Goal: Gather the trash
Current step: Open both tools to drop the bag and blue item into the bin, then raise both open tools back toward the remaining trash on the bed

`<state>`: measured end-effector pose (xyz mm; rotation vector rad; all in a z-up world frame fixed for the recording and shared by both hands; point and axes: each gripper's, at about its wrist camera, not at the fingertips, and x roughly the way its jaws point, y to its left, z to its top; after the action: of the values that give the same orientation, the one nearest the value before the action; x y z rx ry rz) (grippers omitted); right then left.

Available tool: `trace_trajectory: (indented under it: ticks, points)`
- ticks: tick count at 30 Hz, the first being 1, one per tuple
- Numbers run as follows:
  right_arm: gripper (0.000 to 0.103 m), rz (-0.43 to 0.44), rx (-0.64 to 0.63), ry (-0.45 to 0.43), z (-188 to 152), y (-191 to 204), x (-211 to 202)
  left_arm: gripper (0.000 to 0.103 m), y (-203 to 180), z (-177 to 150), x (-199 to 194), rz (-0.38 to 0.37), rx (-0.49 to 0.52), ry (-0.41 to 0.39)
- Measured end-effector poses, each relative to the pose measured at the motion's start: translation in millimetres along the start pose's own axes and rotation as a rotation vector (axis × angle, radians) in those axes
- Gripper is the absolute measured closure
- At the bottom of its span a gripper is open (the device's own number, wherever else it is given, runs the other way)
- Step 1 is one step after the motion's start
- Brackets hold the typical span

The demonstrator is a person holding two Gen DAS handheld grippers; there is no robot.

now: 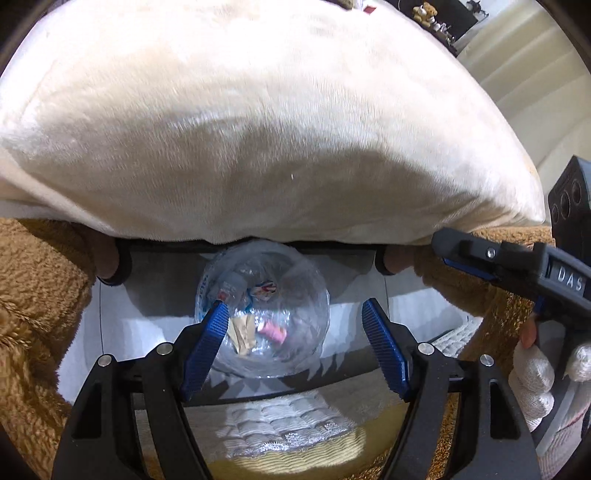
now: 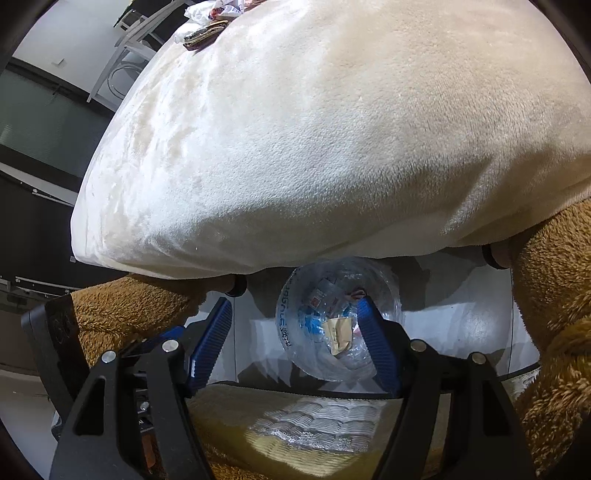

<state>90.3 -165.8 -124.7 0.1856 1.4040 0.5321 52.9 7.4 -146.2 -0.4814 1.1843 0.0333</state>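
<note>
Both grippers hang over the bin [image 1: 264,308], a clear plastic tub on the floor just below the edge of the cream blanket [image 1: 258,129]. The left gripper [image 1: 293,349] has its fingers apart with nothing between them; the right gripper [image 2: 295,345] is likewise spread and empty. Inside the bin lie the trash pieces: a tan paper scrap [image 1: 242,334], a pink wrapper [image 1: 273,330] and a small bottle [image 1: 231,286]. This looks like the drop-off step, the load apparently released. More trash [image 2: 214,11] sits on the blanket far from the bin; the next move calls for lifting clear and reaching there.
</note>
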Motion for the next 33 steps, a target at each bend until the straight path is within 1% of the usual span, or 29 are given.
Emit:
trace_trajectory:
  ticks: [5,7,14,16,21,23,25,30,33]
  points:
    - [0.033,0.001,-0.093,-0.069,-5.3,11.9,-19.4,0.03,-4.4,3.3,-18.8,-0.017,0.025,-0.081]
    - [0.033,0.004,-0.124,-0.113,-6.7,16.9,-28.7,0.03,-7.0,4.3,-28.3,-0.012,0.048,-0.127]
    - [0.033,0.002,-0.244,-0.288,-7.3,35.9,-66.7,0.03,-15.2,14.3,-72.9,-0.033,0.124,-0.306]
    - [0.033,0.02,-0.274,-0.321,-0.7,38.0,-76.6,0.03,-14.6,19.8,-81.9,-0.04,0.134,-0.339]
    - [0.033,0.017,-0.315,-0.384,29.7,46.1,-92.4,0.03,-15.7,43.3,-99.4,-0.019,0.167,-0.378]
    - [0.033,0.029,-0.318,-0.387,46.1,48.3,-93.8,0.03,-16.5,53.6,-106.6,-0.006,0.182,-0.401]
    - [0.033,0.013,-0.34,-0.4,62.8,52.3,-94.4,0.03,-15.7,66.5,-114.2,0.0,0.193,-0.426]
    - [0.033,0.006,-0.368,-0.404,108.9,59.6,-84.3,0.03,-0.3,95.5,-125.9,-0.008,0.173,-0.469]
    - [0.033,-0.002,-0.372,-0.398,137.2,61.4,-72.2,0.03,9.7,113.7,-127.8,-0.019,0.156,-0.478]
